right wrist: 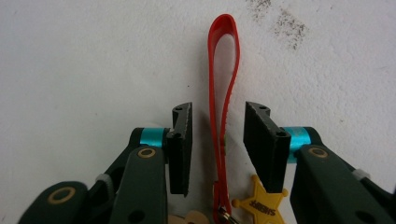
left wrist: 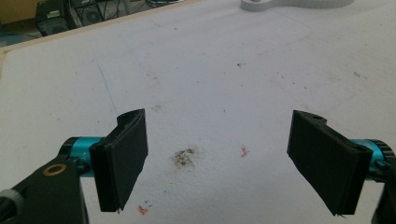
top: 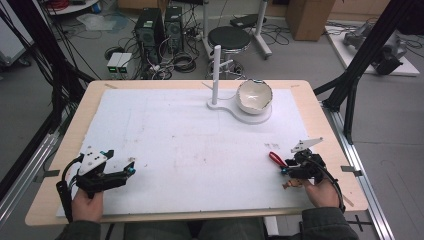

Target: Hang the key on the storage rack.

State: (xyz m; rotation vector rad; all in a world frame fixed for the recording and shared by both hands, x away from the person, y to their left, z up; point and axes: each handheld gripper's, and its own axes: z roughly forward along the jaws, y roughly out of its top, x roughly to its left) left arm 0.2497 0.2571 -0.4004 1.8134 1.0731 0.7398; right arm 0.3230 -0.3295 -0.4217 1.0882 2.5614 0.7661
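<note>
Right gripper [right wrist: 217,140] sits low over the white table cover [top: 190,150] near the table's right front edge, jaws partly open, a clear gap each side of the red strap loop [right wrist: 223,84] lying between them; pads not pressing on it, nothing gripped. Red loop runs lengthwise up the middle of the right gripper view, its rounded end beyond the jaw tips, its near end joined to a small metal ring at the frame bottom. Beside that ring, partly under the right-hand jaw, lies a yellow star badge [right wrist: 259,203] with "SHERIFF" in raised letters. A tan rounded charm [right wrist: 189,218] peeks out at the bottom edge, cut off, can't tell what it is. In the high view the red loop [top: 276,158] pokes out from the right gripper [top: 287,170] toward table centre. Left gripper [top: 131,171] rests on the cover near the left front, well apart from the keychain, jaws wide open, nothing between them, just stained white cover. At the far side stands a white bowl [top: 254,96] on a white stand base [top: 250,116] with an upright post [top: 216,75]. No other writing readable.
</note>
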